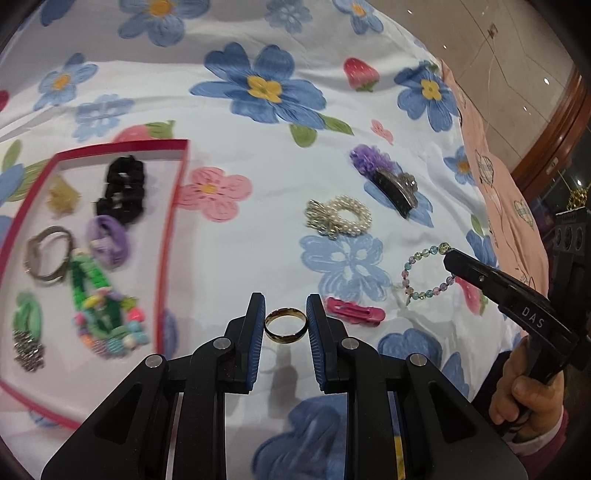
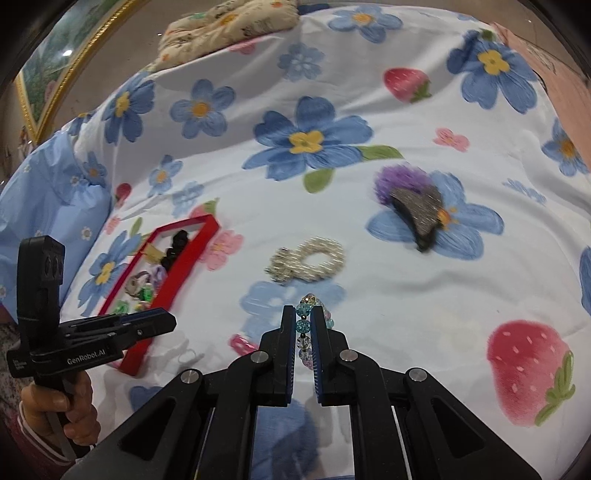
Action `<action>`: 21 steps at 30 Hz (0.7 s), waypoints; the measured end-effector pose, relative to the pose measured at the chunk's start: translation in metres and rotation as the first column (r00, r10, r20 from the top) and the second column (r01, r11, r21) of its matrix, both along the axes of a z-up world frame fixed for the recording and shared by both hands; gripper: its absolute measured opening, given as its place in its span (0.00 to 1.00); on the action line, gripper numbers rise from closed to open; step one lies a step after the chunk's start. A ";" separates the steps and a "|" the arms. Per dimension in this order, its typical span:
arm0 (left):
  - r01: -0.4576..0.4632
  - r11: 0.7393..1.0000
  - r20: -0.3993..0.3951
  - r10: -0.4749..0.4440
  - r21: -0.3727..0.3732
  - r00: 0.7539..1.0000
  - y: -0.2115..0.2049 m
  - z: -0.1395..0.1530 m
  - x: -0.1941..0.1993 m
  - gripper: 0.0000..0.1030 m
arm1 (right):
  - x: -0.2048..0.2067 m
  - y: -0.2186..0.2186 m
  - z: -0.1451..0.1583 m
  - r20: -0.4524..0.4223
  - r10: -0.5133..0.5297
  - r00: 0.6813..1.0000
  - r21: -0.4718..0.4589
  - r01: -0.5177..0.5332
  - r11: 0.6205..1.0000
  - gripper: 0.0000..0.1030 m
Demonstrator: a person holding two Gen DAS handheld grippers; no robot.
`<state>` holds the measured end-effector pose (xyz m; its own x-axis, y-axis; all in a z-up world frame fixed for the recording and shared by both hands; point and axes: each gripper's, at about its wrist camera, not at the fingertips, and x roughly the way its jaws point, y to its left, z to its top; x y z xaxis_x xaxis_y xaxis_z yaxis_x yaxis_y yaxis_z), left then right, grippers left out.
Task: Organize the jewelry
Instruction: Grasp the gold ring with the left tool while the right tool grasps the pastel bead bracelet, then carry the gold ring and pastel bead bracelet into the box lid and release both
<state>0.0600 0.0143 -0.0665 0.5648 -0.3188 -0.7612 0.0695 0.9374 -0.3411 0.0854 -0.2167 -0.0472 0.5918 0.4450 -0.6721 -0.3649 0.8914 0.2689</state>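
Note:
My left gripper (image 1: pixel 285 325) is shut on a gold ring (image 1: pixel 285 325), held between its blue pads above the flowered cloth. My right gripper (image 2: pixel 303 328) is shut on a pastel beaded bracelet (image 2: pixel 305 325); the bracelet (image 1: pixel 424 273) also shows in the left wrist view, on the cloth at the right gripper's tip. A red-rimmed tray (image 1: pixel 173 221) to the left holds scrunchies, a metal bangle and bead pieces. The tray also shows in the right wrist view (image 2: pixel 192 251). A pearl scrunchie (image 1: pixel 340 216), a pink hair clip (image 1: pixel 354 311) and a purple claw clip (image 1: pixel 388 181) lie loose on the cloth.
The flowered sheet (image 1: pixel 258 240) covers a bed-like surface. A pink cloth (image 1: pixel 509 192) lies along the right edge. A patterned cushion (image 2: pixel 225 26) sits at the far end and a blue pillow (image 2: pixel 48 192) at the left. The other hand-held gripper (image 2: pixel 122 328) hovers by the tray.

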 end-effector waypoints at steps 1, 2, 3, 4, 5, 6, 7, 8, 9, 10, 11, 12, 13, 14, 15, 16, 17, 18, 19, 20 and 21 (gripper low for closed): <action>-0.010 1.000 0.004 0.010 -0.001 1.000 0.005 0.002 -0.003 0.20 | -0.001 0.005 0.003 0.006 0.011 1.000 0.004 -0.011 1.000 0.07; -0.024 1.000 0.010 0.024 -0.002 1.000 0.011 0.004 -0.007 0.20 | -0.003 0.008 0.006 0.010 0.021 1.000 0.008 -0.021 1.000 0.07; -0.034 0.999 0.014 0.034 -0.003 0.999 0.016 0.005 -0.010 0.20 | -0.004 0.012 0.008 0.015 0.030 0.999 0.012 -0.030 0.999 0.07; -0.043 0.999 0.017 0.044 -0.004 0.999 0.021 0.007 -0.013 0.20 | -0.005 0.017 0.011 0.021 0.040 0.999 0.015 -0.040 0.999 0.07; -0.052 0.999 0.020 0.052 -0.005 0.998 0.026 0.008 -0.016 0.20 | -0.007 0.021 0.013 0.025 0.047 0.999 0.016 -0.047 0.999 0.07; -0.060 0.998 0.024 0.061 -0.005 0.998 0.030 0.010 -0.019 0.20 | -0.008 0.026 0.015 0.029 0.058 0.998 0.019 -0.058 0.998 0.07; -0.071 0.997 0.028 0.071 -0.004 0.997 0.035 0.012 -0.022 0.20 | -0.009 0.031 0.017 0.032 0.070 0.997 0.022 -0.071 0.997 0.07; -0.079 0.997 0.032 0.079 -0.004 0.996 0.040 0.013 -0.025 0.20 | -0.010 0.035 0.018 0.034 0.078 0.996 0.023 -0.079 0.997 0.07; -0.086 0.996 0.034 0.086 -0.004 0.996 0.044 0.014 -0.028 0.20 | -0.011 0.041 0.020 0.036 0.091 0.995 0.025 -0.092 0.995 0.07; -0.098 0.995 0.038 0.098 -0.002 0.994 0.049 0.015 -0.031 0.20 | -0.012 0.047 0.021 0.038 0.104 0.994 0.026 -0.105 0.994 0.07; -0.109 0.994 0.041 0.109 -0.001 0.993 0.054 0.016 -0.034 0.20 | -0.013 0.053 0.022 0.039 0.116 0.992 0.027 -0.117 0.993 0.07; -0.116 0.993 0.043 0.116 -0.002 0.992 0.058 0.017 -0.036 0.20 | -0.015 0.058 0.023 0.040 0.127 0.991 0.028 -0.128 0.991 0.07; -0.129 0.992 0.044 0.129 -0.004 0.991 0.064 0.017 -0.040 0.20 | -0.016 0.063 0.024 0.041 0.137 0.990 0.028 -0.138 0.990 0.07; -0.142 0.990 0.045 0.142 -0.006 0.989 0.069 0.018 -0.043 0.20 | -0.018 0.069 0.025 0.043 0.149 0.988 0.027 -0.150 0.988 0.07; -0.149 0.989 0.046 0.149 -0.006 0.988 0.073 0.017 -0.045 0.20 | -0.020 0.075 0.026 0.045 0.162 0.986 0.027 -0.164 0.986 0.07; -0.162 0.987 0.047 0.162 -0.007 0.986 0.079 0.017 -0.049 0.20 | -0.021 0.081 0.026 0.046 0.175 0.984 0.027 -0.176 0.984 0.07; -0.172 0.985 0.047 0.172 -0.009 0.984 0.083 0.017 -0.051 0.20 | -0.022 0.085 0.027 0.046 0.183 0.982 0.028 -0.184 0.983 0.07; -0.182 0.983 0.046 0.183 -0.011 0.982 0.088 0.018 -0.054 0.20 | -0.023 0.090 0.027 0.045 0.195 0.980 0.032 -0.196 0.980 0.07; -0.192 0.981 0.046 0.192 -0.012 0.980 0.092 0.017 -0.056 0.20 | -0.025 0.094 0.028 0.044 0.204 0.978 0.036 -0.205 0.978 0.07; -0.202 0.979 0.045 0.202 -0.015 0.978 0.097 0.017 -0.059 0.20 | -0.026 0.098 0.028 0.044 0.214 0.976 0.040 -0.215 0.976 0.07; -0.207 0.978 0.045 0.208 -0.017 0.977 0.100 0.017 -0.061 0.20 | -0.028 0.103 0.028 0.045 0.223 0.974 0.041 -0.225 0.974 0.07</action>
<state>-0.0010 0.1144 -0.0492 0.6540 -0.1999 -0.7296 -0.1100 0.9291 -0.3531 0.0577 -0.1140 -0.0191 0.4994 0.5987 -0.6263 -0.5651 0.7730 0.2884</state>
